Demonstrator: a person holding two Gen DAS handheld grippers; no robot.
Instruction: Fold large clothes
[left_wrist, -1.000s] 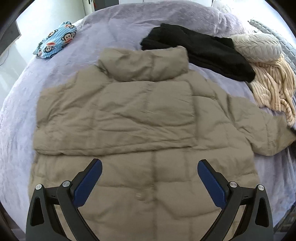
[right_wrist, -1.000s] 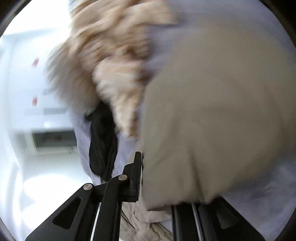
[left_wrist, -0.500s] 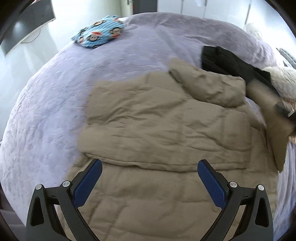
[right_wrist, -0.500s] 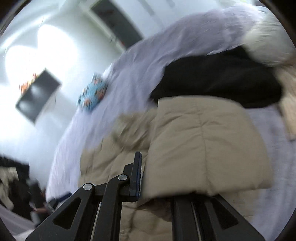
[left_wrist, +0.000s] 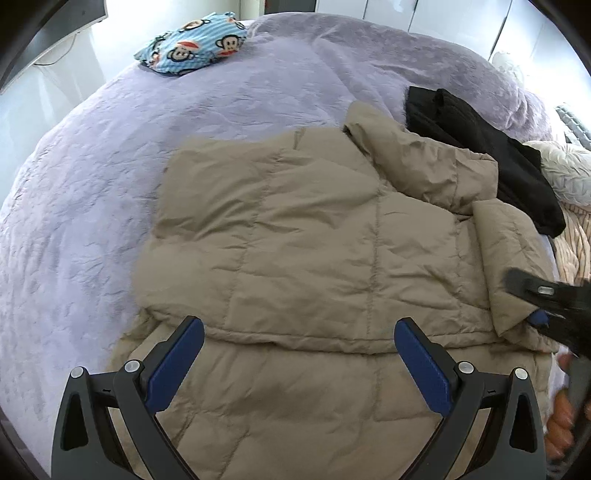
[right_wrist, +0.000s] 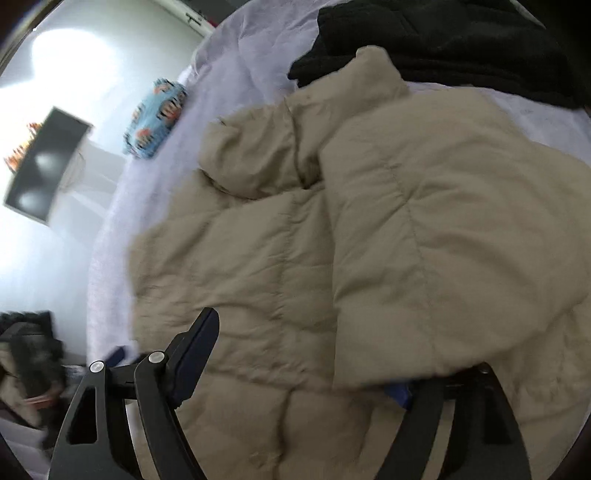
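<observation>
Below the spread, empty fingers of the left gripper (left_wrist: 298, 363), the puffy jacket (left_wrist: 314, 236) is being judged soft, light and slippery, while its sleeve cuff (right_wrist: 424, 354) is being presented between the parted right gripper (right_wrist: 306, 373) fingers, contact unclear.

Home bedroom: bed under a lavender quilted bedspread (left_wrist: 240, 110); blue monkey-print cushion (left_wrist: 192, 44) near its far edge; loose clothing heaped on top; dark wall-mounted screen (right_wrist: 44, 166); white closet doors (left_wrist: 443, 14) behind.
</observation>
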